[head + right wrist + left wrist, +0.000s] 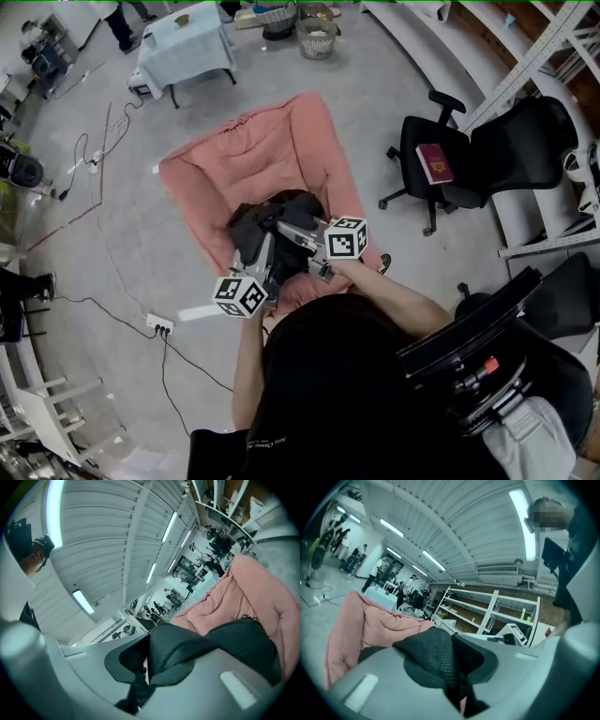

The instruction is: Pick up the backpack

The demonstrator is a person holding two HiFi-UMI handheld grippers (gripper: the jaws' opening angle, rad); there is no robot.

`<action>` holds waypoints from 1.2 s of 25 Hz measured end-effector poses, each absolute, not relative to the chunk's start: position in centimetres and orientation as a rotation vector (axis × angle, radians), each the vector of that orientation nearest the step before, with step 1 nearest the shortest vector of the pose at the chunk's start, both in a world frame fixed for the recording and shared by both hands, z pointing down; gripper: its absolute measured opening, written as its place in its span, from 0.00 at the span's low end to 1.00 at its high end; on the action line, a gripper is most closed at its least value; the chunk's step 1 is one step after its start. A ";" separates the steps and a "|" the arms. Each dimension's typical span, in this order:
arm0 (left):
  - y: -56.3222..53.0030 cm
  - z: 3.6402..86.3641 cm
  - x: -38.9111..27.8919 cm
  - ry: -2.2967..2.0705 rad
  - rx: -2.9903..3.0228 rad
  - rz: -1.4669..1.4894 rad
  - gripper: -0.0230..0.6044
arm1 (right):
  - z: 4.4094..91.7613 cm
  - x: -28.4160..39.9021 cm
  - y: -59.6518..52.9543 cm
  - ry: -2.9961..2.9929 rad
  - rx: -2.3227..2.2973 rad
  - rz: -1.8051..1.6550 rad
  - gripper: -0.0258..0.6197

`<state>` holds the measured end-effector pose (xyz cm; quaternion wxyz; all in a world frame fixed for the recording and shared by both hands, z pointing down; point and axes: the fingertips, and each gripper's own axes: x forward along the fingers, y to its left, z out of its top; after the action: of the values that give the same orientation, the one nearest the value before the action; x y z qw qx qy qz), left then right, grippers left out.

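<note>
Backpack of black fabric (279, 212) sits at the pink padded floor cushion's (253, 155) 6 o'clock end in the head view, left gripper (266, 266) at its 7 o'clock, right gripper (302, 234) at 3 o'clock. Left gripper view: jaws pinch a black mesh strap (440, 658). Right gripper view: jaws pinch a second mesh strap (171, 656), likely so the load lifts level.

The grey fingers (379, 686) of the left gripper (457, 670) press together on a black mesh backpack strap (433, 651) that rises between them, with a rumpled pink fabric cushion (351, 625) behind at left and white metal shelving (487, 613) farther back under long ceiling lights (525, 524).
</note>
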<state>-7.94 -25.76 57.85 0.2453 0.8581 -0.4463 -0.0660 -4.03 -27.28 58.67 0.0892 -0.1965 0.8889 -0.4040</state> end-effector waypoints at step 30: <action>-24.6 63.0 -8.5 -1.422 2.456 0.202 0.08 | 63.6 -2.9 -25.7 2.925 -0.856 -0.991 0.08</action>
<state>-8.52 -24.63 63.05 0.1479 0.8537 -0.4944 0.0701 -2.92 -25.69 63.63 -0.0317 -0.2669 0.9123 -0.3090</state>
